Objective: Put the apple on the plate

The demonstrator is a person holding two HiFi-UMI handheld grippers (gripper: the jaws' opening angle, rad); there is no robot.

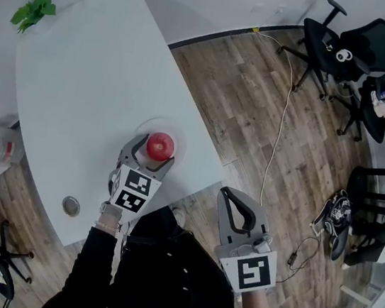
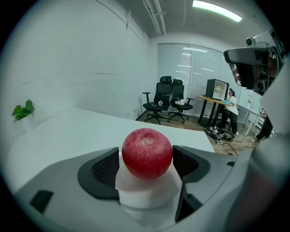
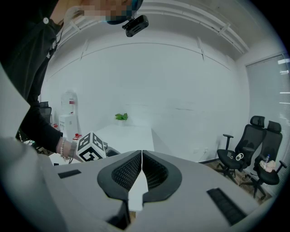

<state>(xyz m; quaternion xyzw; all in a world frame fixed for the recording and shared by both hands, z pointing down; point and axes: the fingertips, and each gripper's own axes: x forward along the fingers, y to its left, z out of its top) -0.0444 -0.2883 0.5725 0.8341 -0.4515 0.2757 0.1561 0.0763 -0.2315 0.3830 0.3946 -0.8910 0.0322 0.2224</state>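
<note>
A person stands at the near edge of a white tabletop (image 1: 98,64), seen from above, holding a gripper in each hand.

The left gripper (image 1: 155,153) reaches over the tabletop edge. A red apple (image 1: 160,145) sits on a pale round plate (image 1: 155,124) near that edge, on the side closest to the person. The apple is between the left gripper's fingers (image 2: 106,170). In the left gripper view the fingers stand apart. A gap shows between the apple (image 2: 147,153) and the finger on the view's left. The finger on the view's right sits right against the apple's side, and whether it presses the fruit cannot be told.

The right gripper (image 1: 235,203) is held off the tabletop, over the wooden floor (image 1: 256,109), well apart from the apple. In the right gripper view its fingers (image 3: 127,172) are pressed together with nothing between them.

A small green plant (image 1: 33,10) sits at the far corner of the tabletop. A round metal cap (image 1: 71,205) is set into the tabletop near the person. Black office chairs (image 1: 352,44) stand across the room, and a pale cable (image 1: 279,127) trails over the floor.
</note>
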